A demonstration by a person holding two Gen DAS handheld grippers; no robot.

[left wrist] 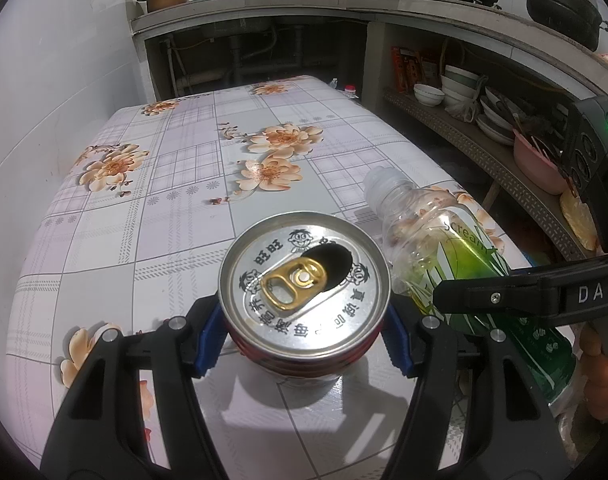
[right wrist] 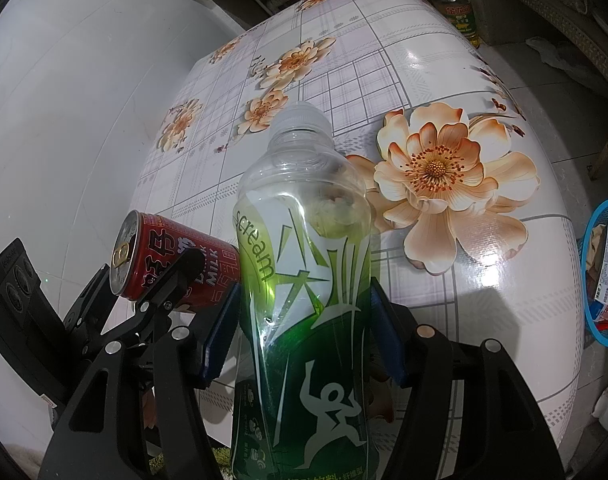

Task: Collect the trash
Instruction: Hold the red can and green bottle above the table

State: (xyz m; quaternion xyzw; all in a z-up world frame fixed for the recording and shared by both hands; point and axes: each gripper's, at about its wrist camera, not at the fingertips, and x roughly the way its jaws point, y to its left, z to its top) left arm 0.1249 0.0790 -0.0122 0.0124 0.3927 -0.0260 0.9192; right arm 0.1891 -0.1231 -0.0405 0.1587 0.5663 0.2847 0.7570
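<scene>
Nearest the left wrist camera, the left gripper is clamped on the milk can, blue pads pressed against opposite sides just under the rim. I hold the can upright above the floral table. Its silver lid is already opened: the gold tab is bent back beside a dark pour hole, with printed characters ringing the lid over a red body. Beside the can, toward the shelf side, the plastic bottle shows tilted, with the other gripper's black finger across its label.

Nearest the right wrist camera, the right gripper is clamped on the plastic bottle at its waist, both pads touching the green label. The bottle is clear above, capped, and appears to hold a little yellow-green liquid; the label carries white graphics and a figure. The milk can sits just beside the bottle, held in the left gripper.

Procedure, as I judge it: keep both grips firm and the can level, since residue could spill through the hole. Carry both items past the table edge to the blue basket, which already holds wrappers, and release only once above it.
</scene>
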